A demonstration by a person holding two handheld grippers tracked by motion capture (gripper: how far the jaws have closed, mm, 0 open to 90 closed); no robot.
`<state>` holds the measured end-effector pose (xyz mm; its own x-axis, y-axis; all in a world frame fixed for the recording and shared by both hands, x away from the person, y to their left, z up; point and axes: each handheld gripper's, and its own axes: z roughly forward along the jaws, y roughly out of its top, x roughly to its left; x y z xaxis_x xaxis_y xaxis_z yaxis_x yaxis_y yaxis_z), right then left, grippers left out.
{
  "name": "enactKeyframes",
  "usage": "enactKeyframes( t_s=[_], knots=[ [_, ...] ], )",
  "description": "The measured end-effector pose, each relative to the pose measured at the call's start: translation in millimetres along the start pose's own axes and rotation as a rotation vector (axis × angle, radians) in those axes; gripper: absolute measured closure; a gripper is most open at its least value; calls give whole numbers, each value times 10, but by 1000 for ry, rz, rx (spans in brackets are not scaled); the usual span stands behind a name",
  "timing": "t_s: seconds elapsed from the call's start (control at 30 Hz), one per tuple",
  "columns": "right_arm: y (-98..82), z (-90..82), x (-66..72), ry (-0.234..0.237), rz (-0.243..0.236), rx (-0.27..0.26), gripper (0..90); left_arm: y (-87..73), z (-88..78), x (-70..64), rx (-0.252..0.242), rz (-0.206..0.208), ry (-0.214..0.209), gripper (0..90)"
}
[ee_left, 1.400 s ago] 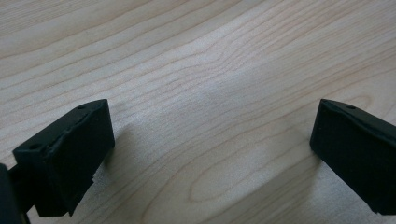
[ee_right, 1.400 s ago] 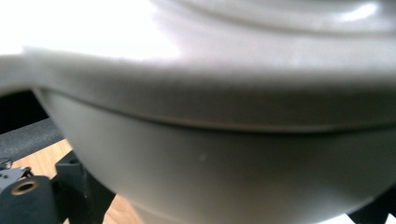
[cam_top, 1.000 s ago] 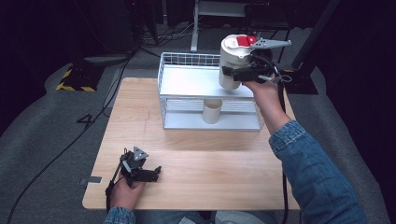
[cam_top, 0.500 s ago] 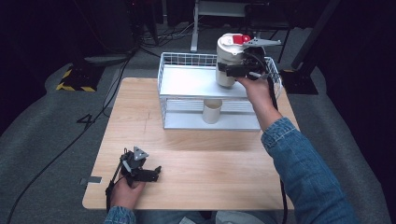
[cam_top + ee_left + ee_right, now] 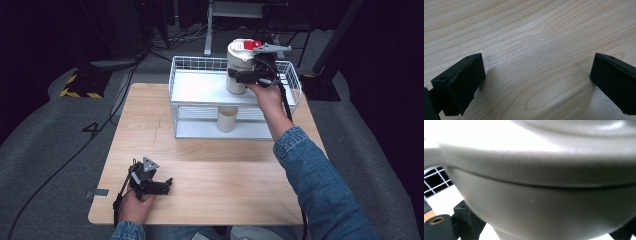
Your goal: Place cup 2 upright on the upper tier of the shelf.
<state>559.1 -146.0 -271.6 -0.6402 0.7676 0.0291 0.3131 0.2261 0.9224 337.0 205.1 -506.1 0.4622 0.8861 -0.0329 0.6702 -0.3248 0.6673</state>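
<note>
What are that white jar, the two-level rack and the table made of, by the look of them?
White jar: probably glazed ceramic, though glossy plastic is possible; smooth cream surface with soft highlights in the right gripper view.
Rack: white-coated metal wire; thin grid walls around flat white shelves.
Table: light wood or wood-look laminate, matte; the grain lines are plain in the left gripper view.

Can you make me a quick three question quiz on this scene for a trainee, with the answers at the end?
1. True or false: the left gripper rests open on the wooden table with nothing between its jaws.
2. What does the right gripper hold: A, a white jar with a red-marked lid; B, a wire brush; C, a blue bowl?
3. Where does the small cream cup stand in the white wire rack?

Key
1. True.
2. A; the jar is at the rack's upper shelf.
3. On the lower shelf, below the jar.
</note>
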Motion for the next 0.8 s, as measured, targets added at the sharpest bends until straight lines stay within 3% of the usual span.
enactKeyframes(
  t_s=[0.8],
  knots=[
    [-50, 10, 44, -17, -20, -14, 100, 0, 0, 0, 0, 0, 0, 3]
  ],
)
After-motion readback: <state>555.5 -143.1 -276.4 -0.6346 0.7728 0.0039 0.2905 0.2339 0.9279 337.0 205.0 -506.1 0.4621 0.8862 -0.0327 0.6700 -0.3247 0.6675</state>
